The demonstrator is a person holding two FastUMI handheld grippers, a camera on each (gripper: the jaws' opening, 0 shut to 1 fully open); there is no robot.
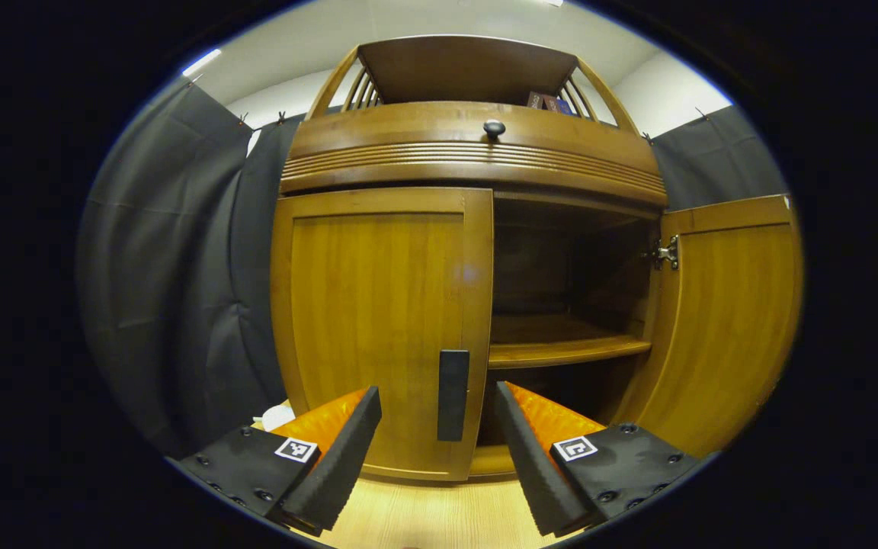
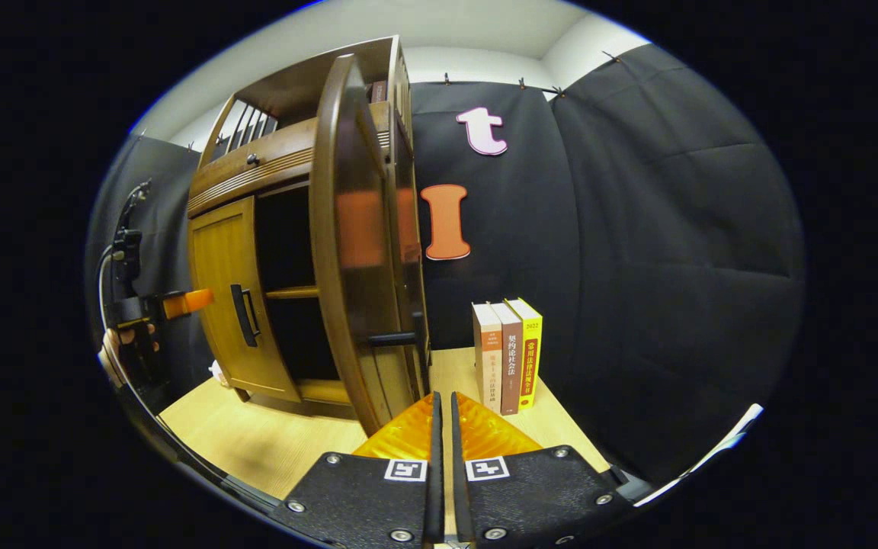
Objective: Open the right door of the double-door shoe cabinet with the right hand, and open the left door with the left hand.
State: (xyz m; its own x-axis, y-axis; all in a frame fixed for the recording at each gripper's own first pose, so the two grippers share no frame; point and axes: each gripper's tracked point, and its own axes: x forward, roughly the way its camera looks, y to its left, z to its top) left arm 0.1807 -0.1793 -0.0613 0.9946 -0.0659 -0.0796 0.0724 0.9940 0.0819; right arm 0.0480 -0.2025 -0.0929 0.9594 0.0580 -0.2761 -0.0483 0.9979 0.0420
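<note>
Although the right door (image 1: 721, 320) of the double-door shoe cabinet (image 1: 477, 152) is swung fully open, much of the interior is lost in shadow, and only a bare wooden shelf (image 1: 561, 347) can be made out inside. In the left gripper view the left door (image 1: 382, 320) is seen closed, its dark vertical handle (image 1: 453, 395) standing between the widely parted fingers of the left gripper (image 1: 439, 450), apart from both. A round dark knob (image 1: 494, 127) is set on the drawer front above, and small boxes (image 1: 549, 102) on the top shelf are too small to be identified. Something pale (image 1: 277, 416) at the cabinet's lower left corner is half hidden behind a finger. In the right gripper view the open right door (image 2: 355, 244) is seen edge-on, its handle (image 2: 397, 338) projecting sideways; the right gripper (image 2: 443, 427) is held just short of it with the jaws nearly closed on nothing, a thin gap being left between them. Three upright books (image 2: 507, 354) are stood on the wooden tabletop (image 2: 256, 438) against the booth wall, right of the cabinet; Chinese characters are printed on their spines, and "2022" can be read atop the yellow one. At the far left, a hand (image 2: 115, 347) holding the left gripper (image 2: 184, 303) is partly cut off.
</note>
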